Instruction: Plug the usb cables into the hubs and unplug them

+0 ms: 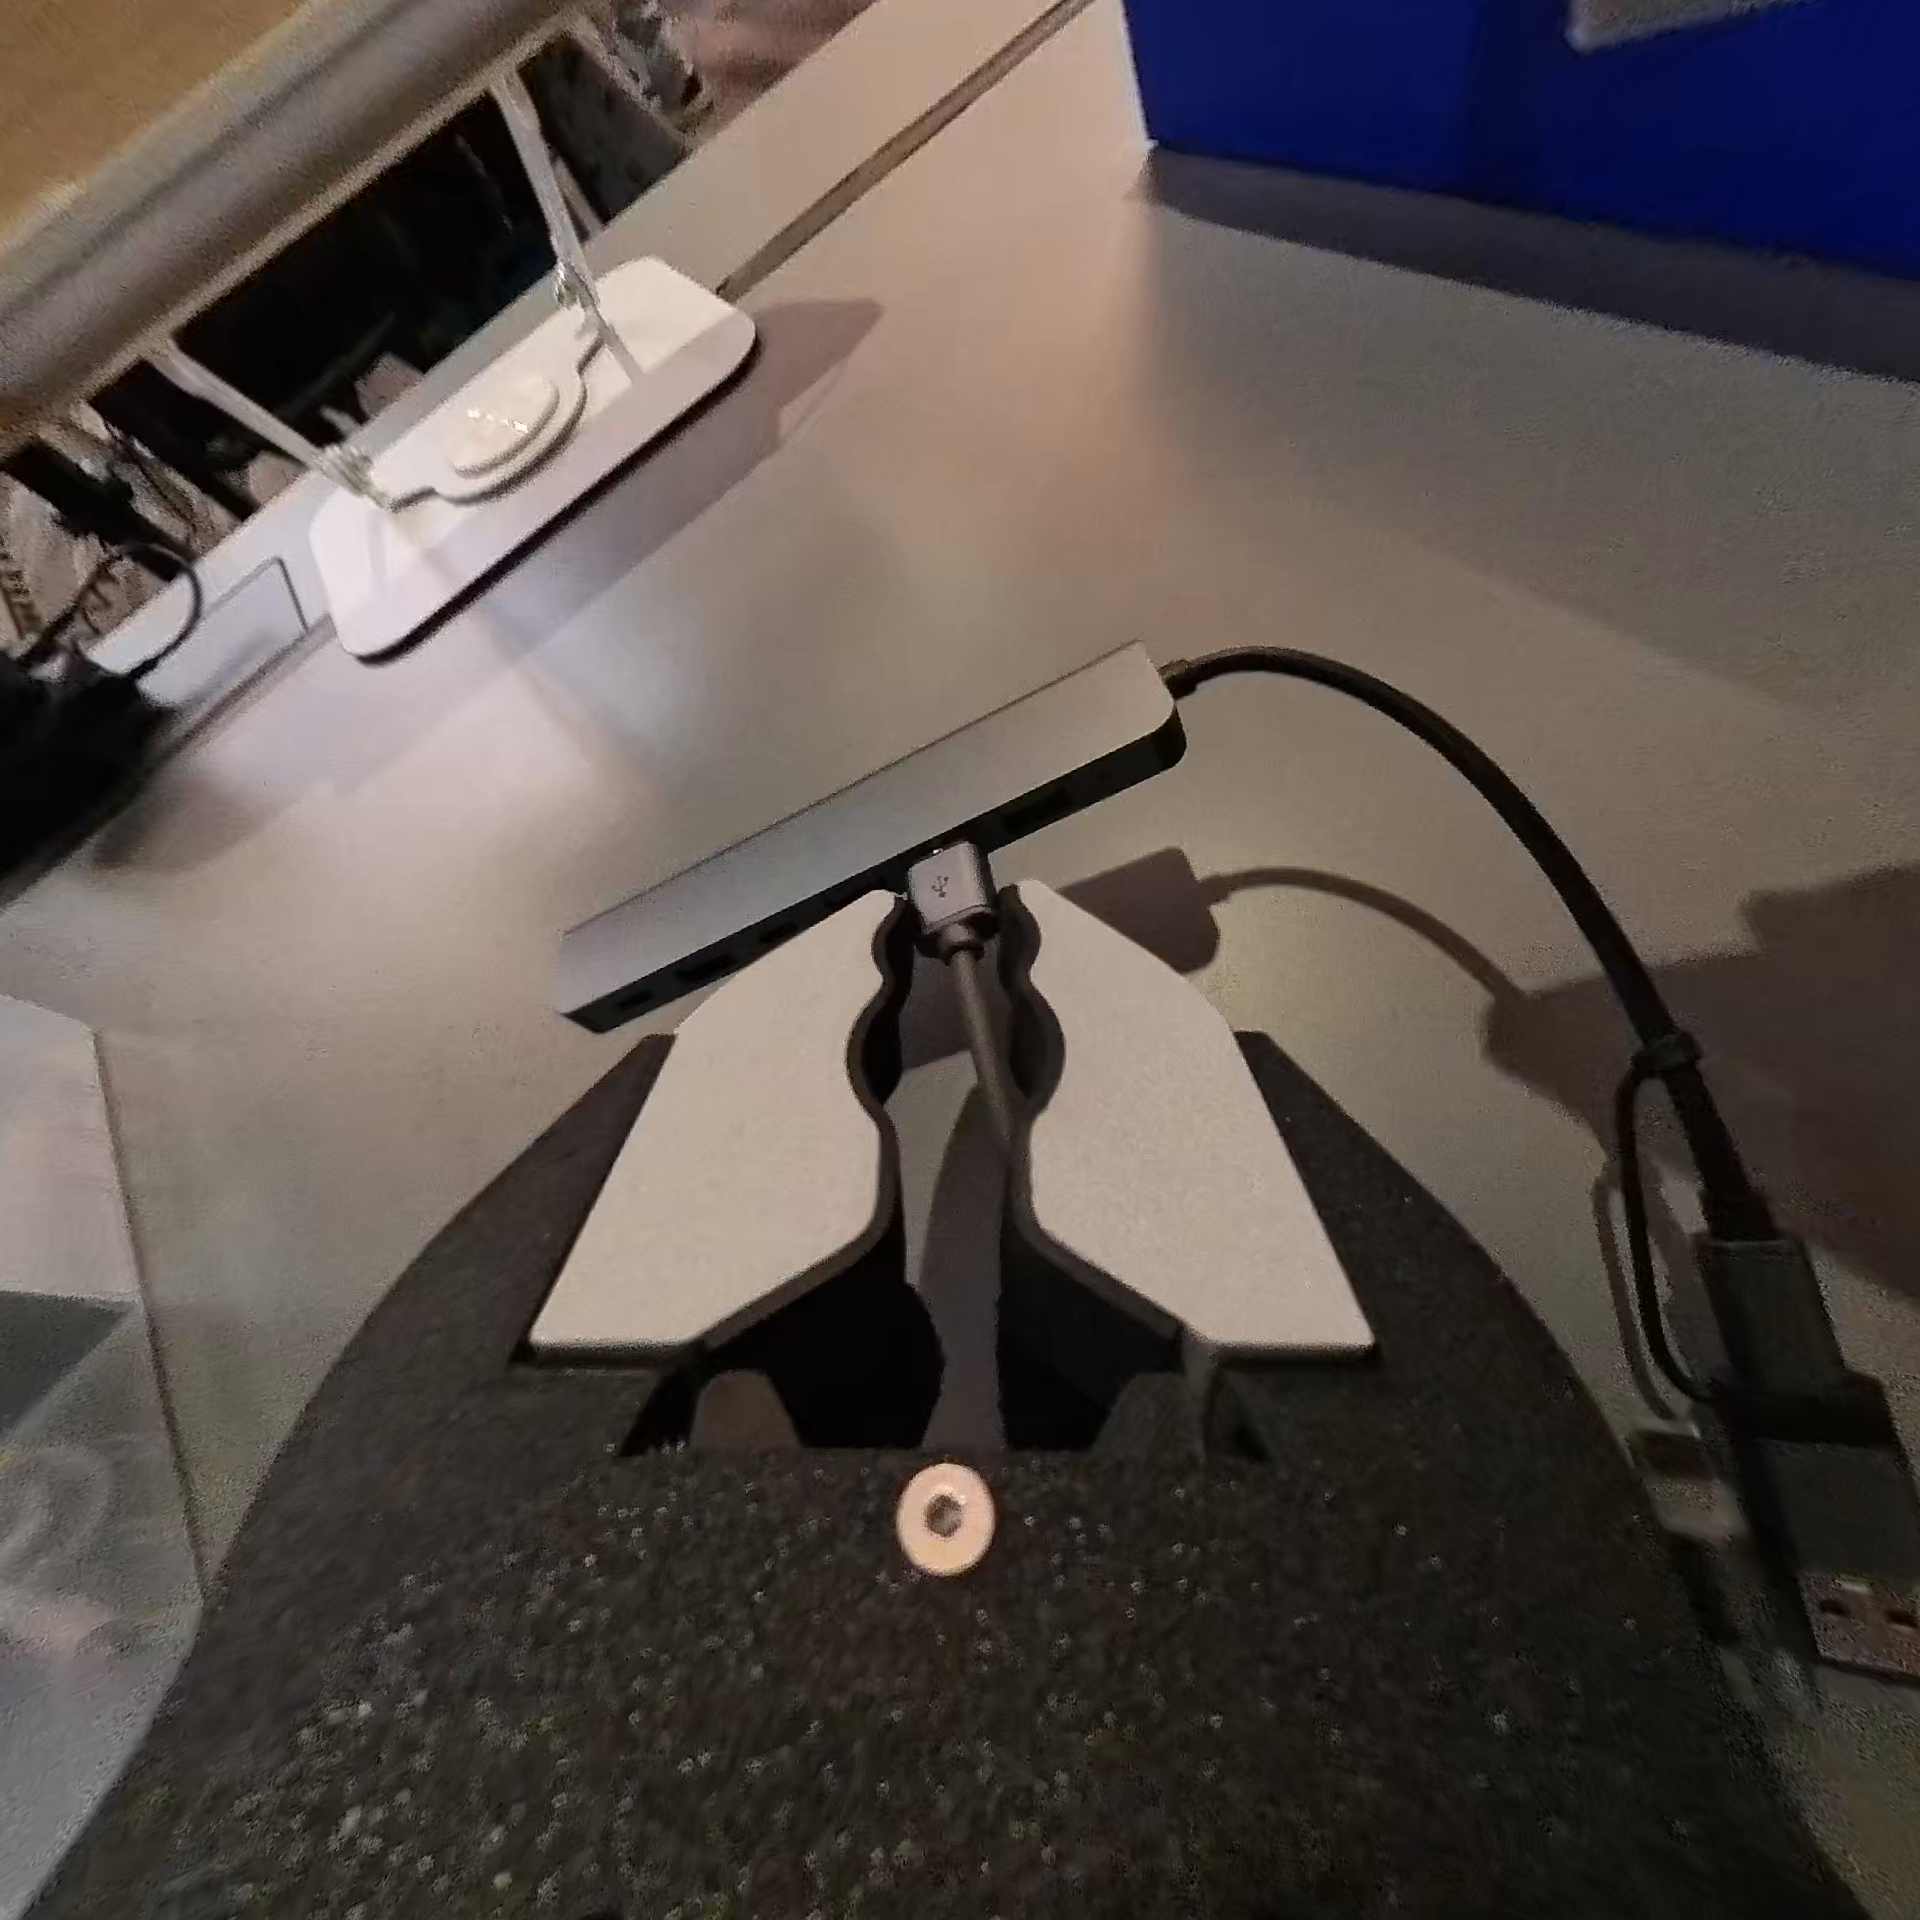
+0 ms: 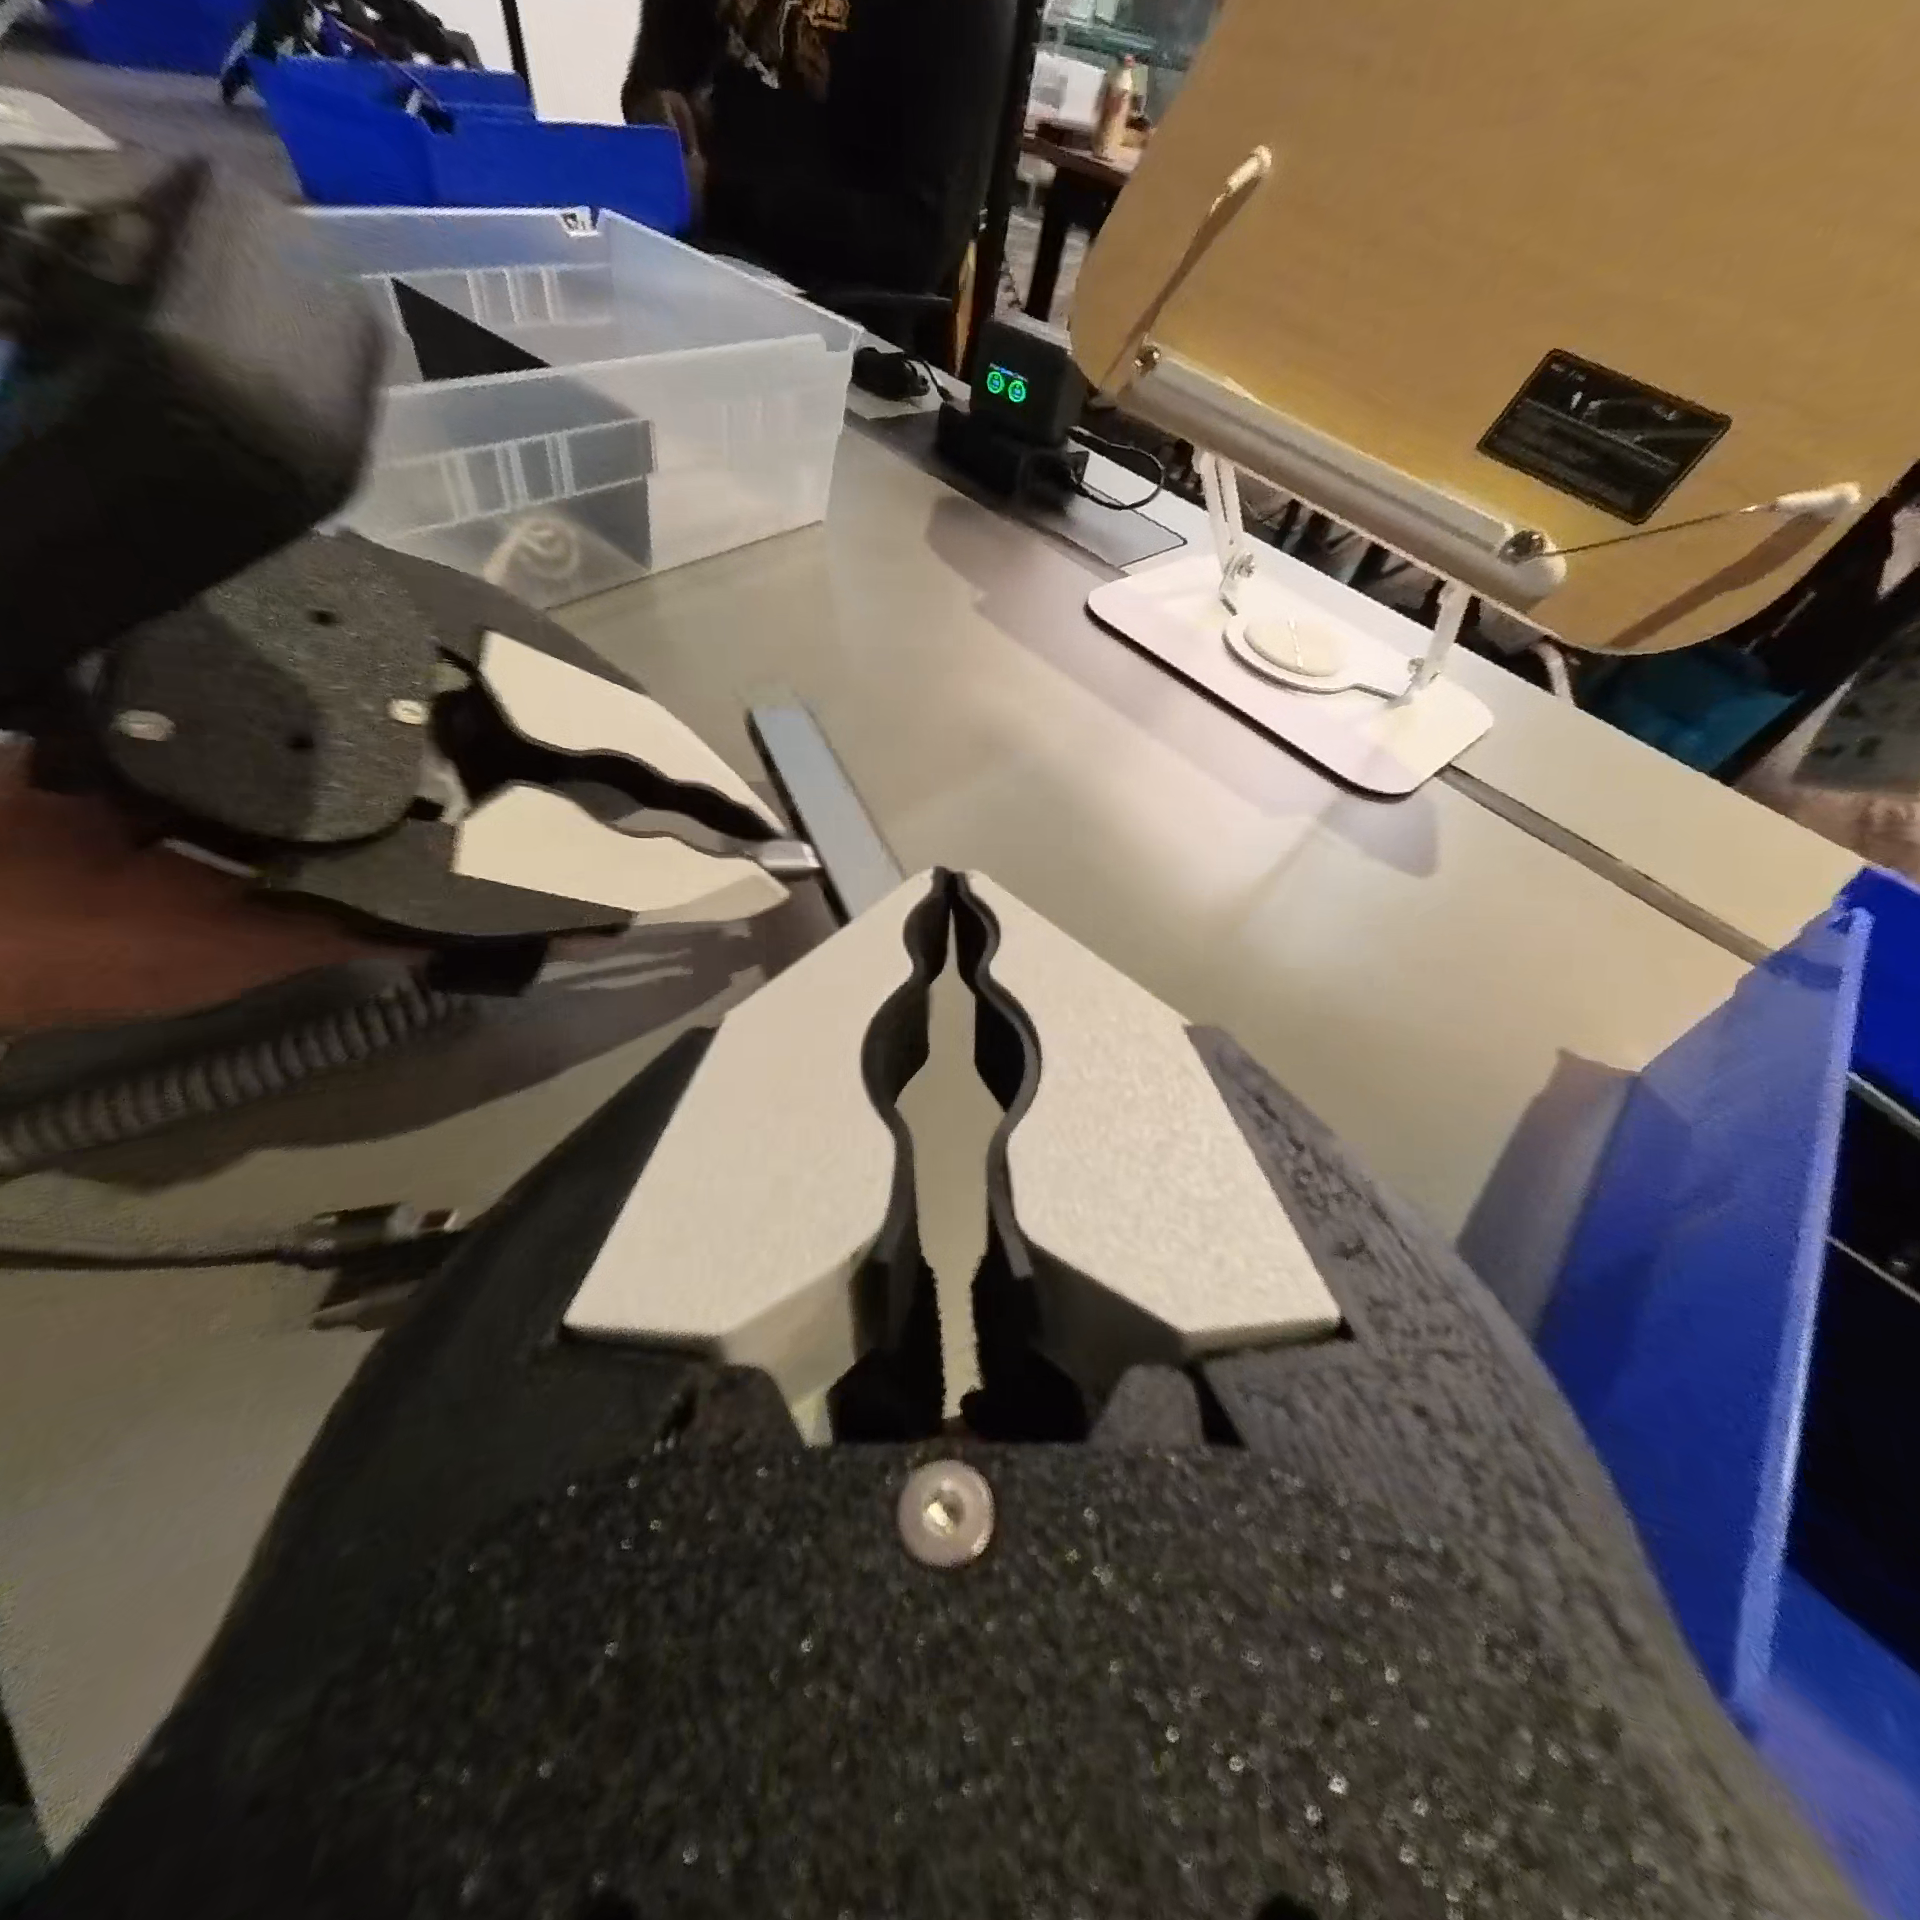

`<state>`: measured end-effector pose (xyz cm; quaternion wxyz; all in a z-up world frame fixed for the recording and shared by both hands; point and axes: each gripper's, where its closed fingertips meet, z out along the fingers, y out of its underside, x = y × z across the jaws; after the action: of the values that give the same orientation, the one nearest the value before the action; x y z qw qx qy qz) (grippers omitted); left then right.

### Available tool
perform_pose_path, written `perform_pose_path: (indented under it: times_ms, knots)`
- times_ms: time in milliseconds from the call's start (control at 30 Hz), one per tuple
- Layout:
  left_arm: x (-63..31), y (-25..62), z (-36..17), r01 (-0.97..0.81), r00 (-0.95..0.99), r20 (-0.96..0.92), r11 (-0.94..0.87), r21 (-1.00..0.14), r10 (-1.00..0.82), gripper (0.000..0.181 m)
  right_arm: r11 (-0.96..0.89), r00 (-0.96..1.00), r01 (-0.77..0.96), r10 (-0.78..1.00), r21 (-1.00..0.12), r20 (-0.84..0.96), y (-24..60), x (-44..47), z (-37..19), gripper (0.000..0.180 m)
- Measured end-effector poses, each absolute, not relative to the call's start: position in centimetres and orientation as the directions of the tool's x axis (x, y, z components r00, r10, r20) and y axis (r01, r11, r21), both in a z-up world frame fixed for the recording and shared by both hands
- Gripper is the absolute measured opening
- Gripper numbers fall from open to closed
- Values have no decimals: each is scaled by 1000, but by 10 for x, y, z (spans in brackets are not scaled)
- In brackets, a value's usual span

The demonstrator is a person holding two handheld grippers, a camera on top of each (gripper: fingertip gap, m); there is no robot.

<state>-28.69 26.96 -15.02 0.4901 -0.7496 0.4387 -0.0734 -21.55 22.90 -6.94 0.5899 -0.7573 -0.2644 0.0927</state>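
Hub [image 1: 883, 821] lifted off the grey table [image 1: 1351, 468], its end pinched between the closed tips of the right gripper [image 2: 953, 883]. The left gripper [image 1: 951, 904] grips a grey plug [image 1: 943, 891] seated in the hub's side port, its cable [image 1: 987, 1049] running back between the fingers. The hub's black lead [image 1: 1538, 831] loops right to loose connectors [image 1: 1766, 1351] on the table.

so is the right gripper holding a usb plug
No, the right gripper is shut with nothing between its fingertips, resting by the hub.
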Motion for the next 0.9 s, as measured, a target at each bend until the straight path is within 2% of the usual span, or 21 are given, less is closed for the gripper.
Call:
perform_pose_path:
  times_ms: [200, 400, 500, 600, 700, 900]
  knots:
    - [-273, 289, -175, -598, 629, -233, -270, -755, -742, 16, -207, 817, 338, 549, -918, 178, 229, -212, -93, 5]
    - [-265, 282, -165, -502, 611, -81, -307, -809, -787, 17, -189, 821, 286, 553, -939, 138, 233, -206, -99, 11]
    - [-265, 280, -160, -496, 602, -80, -293, -817, -795, 28, -207, 805, 268, 585, -941, 101, 232, -210, -104, 15]
    - [-272, 280, -142, -472, 609, -90, -269, -840, -788, 30, -251, 792, 263, 607, -932, 60, 230, -215, -115, 17]
    - [-295, 272, -114, -425, 601, -80, -233, -875, -795, 22, -262, 780, 277, 623, -924, 58, 228, -219, -119, 17]
    - [-385, 243, -70, -238, 605, 96, -294, -926, -790, 28, -282, 772, 294, 633, -913, 53, 222, -218, -127, 17]
